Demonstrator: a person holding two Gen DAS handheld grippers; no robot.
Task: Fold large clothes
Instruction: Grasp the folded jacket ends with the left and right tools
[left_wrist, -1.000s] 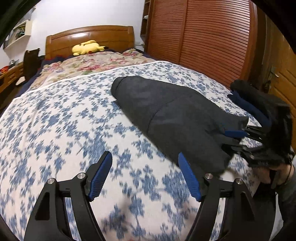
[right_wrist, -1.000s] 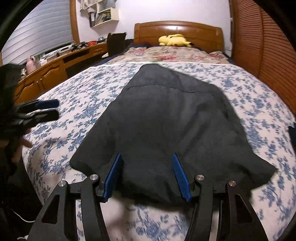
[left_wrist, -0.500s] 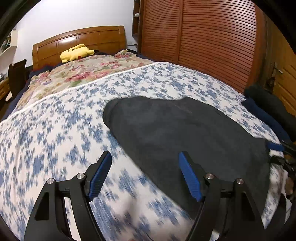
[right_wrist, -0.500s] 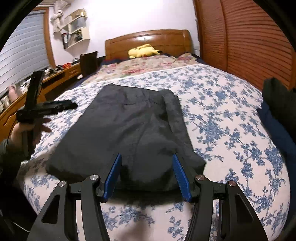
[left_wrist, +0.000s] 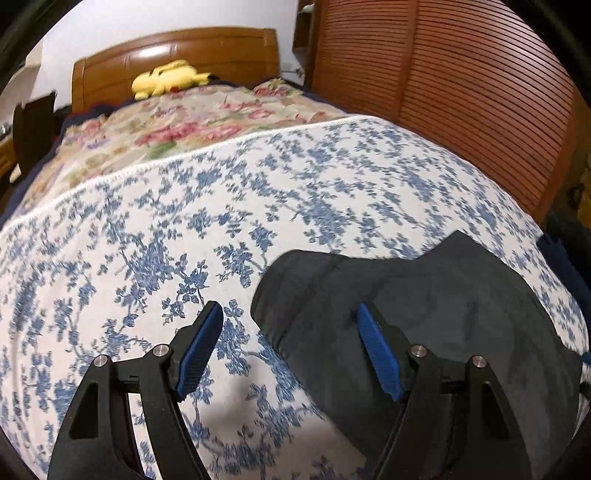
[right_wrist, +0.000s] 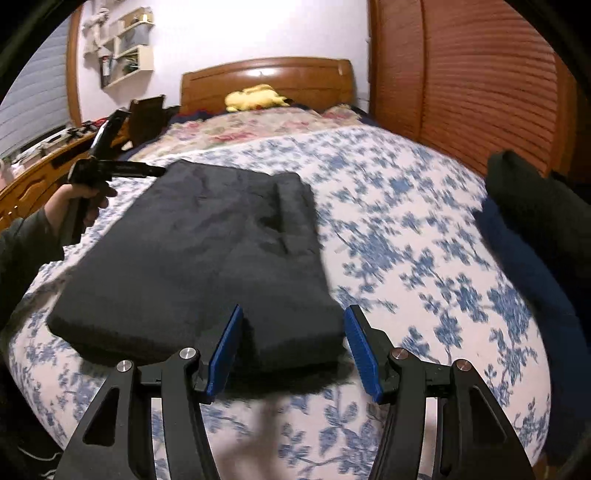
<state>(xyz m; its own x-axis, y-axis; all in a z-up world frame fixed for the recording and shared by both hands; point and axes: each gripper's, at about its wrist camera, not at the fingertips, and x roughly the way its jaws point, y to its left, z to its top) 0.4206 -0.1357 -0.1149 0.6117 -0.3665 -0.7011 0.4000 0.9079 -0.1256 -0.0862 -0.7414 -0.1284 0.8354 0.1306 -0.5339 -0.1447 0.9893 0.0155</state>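
A dark grey folded garment (right_wrist: 207, 254) lies flat on the blue-flowered bedspread (right_wrist: 406, 236). In the left wrist view the garment (left_wrist: 443, 317) fills the lower right. My left gripper (left_wrist: 291, 347) is open and empty, its jaws straddling the garment's left corner just above it. My right gripper (right_wrist: 293, 345) is open and empty, its jaws either side of the garment's near right corner. In the right wrist view the left gripper (right_wrist: 110, 166) also shows, hand-held at the garment's far left corner.
A stack of dark and navy folded clothes (right_wrist: 532, 221) lies at the bed's right edge. A yellow plush toy (left_wrist: 166, 77) sits by the wooden headboard (left_wrist: 177, 55). A slatted wooden wardrobe (left_wrist: 461, 92) lines the right side. A wooden desk (right_wrist: 33, 177) stands left.
Both grippers have swung around the garment: the left moved from the bedspread to the garment's far left corner, the right shifted to its near right corner. Both stayed open.
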